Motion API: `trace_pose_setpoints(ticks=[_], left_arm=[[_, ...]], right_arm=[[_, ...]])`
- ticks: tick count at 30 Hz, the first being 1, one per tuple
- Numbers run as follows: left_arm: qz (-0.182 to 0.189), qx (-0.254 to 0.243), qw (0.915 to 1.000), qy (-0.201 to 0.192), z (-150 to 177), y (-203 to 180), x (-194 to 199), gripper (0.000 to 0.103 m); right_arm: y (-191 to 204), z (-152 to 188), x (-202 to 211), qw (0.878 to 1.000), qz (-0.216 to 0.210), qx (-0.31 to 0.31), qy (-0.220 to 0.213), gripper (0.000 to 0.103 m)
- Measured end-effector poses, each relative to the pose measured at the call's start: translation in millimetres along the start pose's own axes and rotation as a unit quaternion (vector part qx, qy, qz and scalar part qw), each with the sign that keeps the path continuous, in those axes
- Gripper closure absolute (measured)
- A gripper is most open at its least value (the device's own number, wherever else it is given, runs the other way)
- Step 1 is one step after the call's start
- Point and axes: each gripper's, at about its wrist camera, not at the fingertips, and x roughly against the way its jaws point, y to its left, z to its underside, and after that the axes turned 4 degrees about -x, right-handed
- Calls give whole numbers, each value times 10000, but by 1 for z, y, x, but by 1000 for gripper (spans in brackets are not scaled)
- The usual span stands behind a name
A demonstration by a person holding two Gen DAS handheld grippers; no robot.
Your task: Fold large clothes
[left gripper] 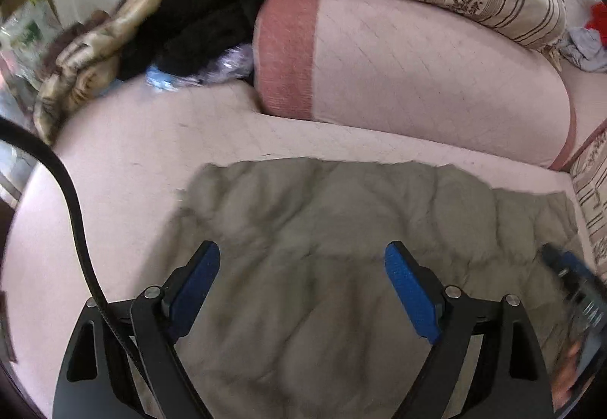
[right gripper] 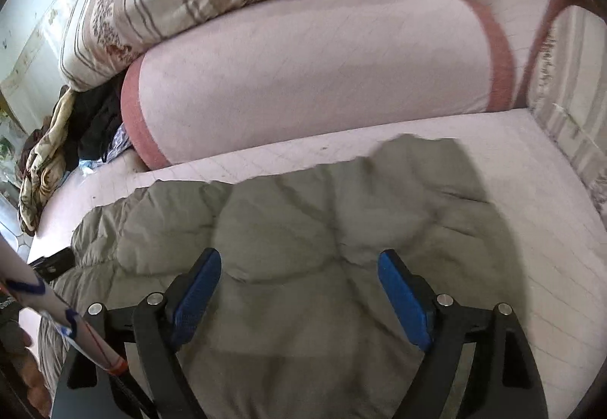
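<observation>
The grey-green quilted jacket [left gripper: 322, 229] lies spread on the pale pink bed cover [left gripper: 114, 161], filling the lower half of both frames, its long axis running left to right and its far edge facing the pink bolster [left gripper: 417, 70]. I have my left gripper [left gripper: 302, 269] and right gripper [right gripper: 299, 273] both released, jaws wide with nothing between them, each hanging over the jacket's middle with the cloth straight ahead and below; neither looks clearly nearer, so I judge either edge reachable. I can read no label or writing anywhere.
</observation>
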Motion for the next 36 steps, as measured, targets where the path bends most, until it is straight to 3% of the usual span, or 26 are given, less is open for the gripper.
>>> trace_pose_setpoints(ticks=[5,7,12,15,18,23,25,28,31,36], left_arm=[[-219,126,9996,161,30,29,-4,14],[-87,269,9991,307,41,38,-19,14],[-13,400,9990,204,43,42,-24,14],[120,481,9986,170,42,44,-12,14],[207,584,9981,-1,51,53,16,14],[-368,479,9980,-160,84,77,52,14],[-571,408,9974,-153,98,86,55,14],[-921,351,9951,125,118,105,45,14],[-710,611,9953,264,125,123,45,14],[-801,650,9945,-167,129,132,88,14]], right_arm=[[-48,14,-14,9984,519,-188,128,16],[-61,17,-25,9978,536,-350,193,16],[-61,13,-40,9966,680,-357,298,14],[-55,10,-23,9965,764,-274,197,15],[-56,18,16,9981,512,-348,-3,15],[-58,66,74,9997,227,-131,-15,15],[-62,85,79,9997,202,-110,94,15],[-77,109,62,9977,515,-124,429,15],[-98,111,61,9963,441,-575,457,14],[-100,115,95,9968,406,-654,225,14]])
